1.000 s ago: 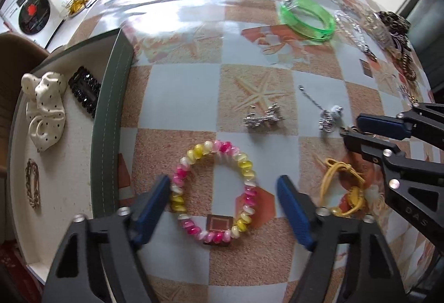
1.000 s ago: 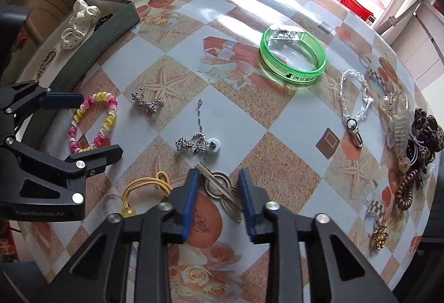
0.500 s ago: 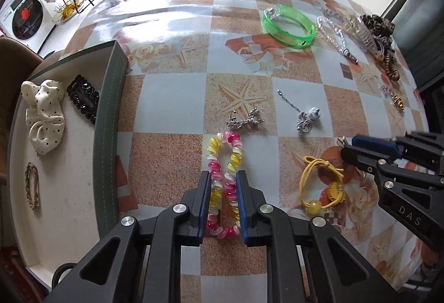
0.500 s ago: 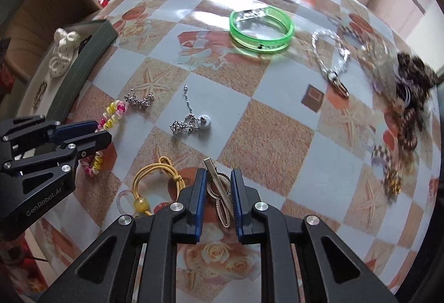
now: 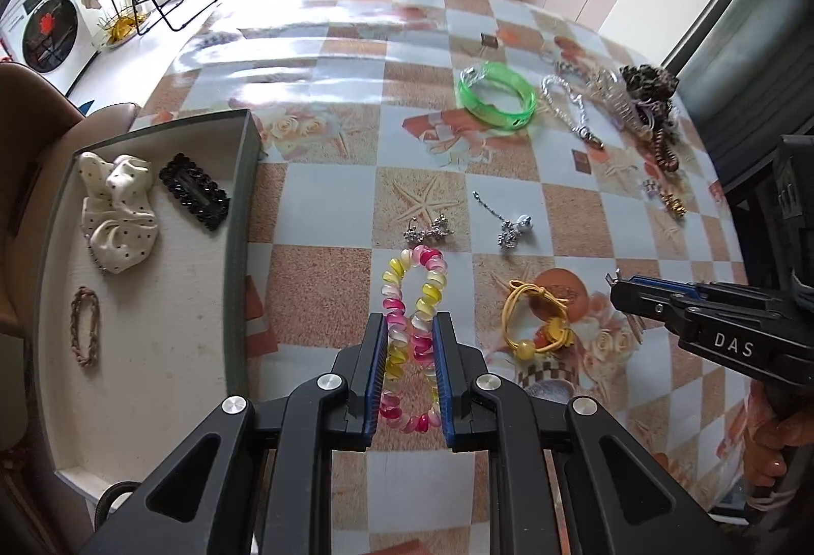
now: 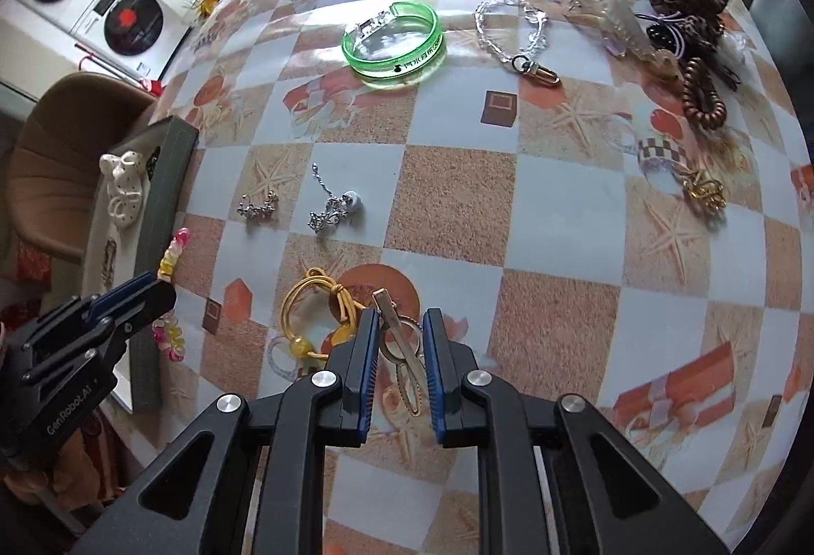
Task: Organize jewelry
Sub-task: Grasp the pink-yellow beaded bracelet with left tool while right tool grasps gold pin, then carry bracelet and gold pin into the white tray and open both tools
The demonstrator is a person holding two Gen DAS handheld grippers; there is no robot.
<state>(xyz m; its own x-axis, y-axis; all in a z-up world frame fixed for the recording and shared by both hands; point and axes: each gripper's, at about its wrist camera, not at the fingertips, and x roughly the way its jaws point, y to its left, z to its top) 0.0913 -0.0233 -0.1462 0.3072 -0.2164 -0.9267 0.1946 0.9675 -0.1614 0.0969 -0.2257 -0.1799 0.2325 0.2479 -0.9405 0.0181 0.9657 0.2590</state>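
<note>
Left gripper (image 5: 407, 369) is clamping the pink-and-yellow spiral bracelet (image 5: 414, 295), jaws nearly closed and squeezing the loop into a narrow oval. Most of the bracelet is sticking out ahead of the blue pads, its far end just beside a small silver charm (image 5: 426, 228).

Right gripper (image 6: 400, 359) is pinching a metal hair clip (image 6: 403, 346), jaws nearly together, the clip's flat tip poking out forward between them. A yellow cord hair tie (image 6: 318, 305) is lying on the surface (image 6: 559, 209) just left of this gripper.

A green-walled tray (image 5: 239, 250) is sitting at the left edge, holding a white dotted scrunchie (image 5: 118, 211), a black clip (image 5: 194, 191) and a braided brown band (image 5: 85, 326).

Farther across the surface are lying a green bangle (image 6: 391, 44), a silver chain with a clasp (image 6: 514, 36) and a heap of dark scrunchies and clips (image 6: 681, 10) at the far right.
</note>
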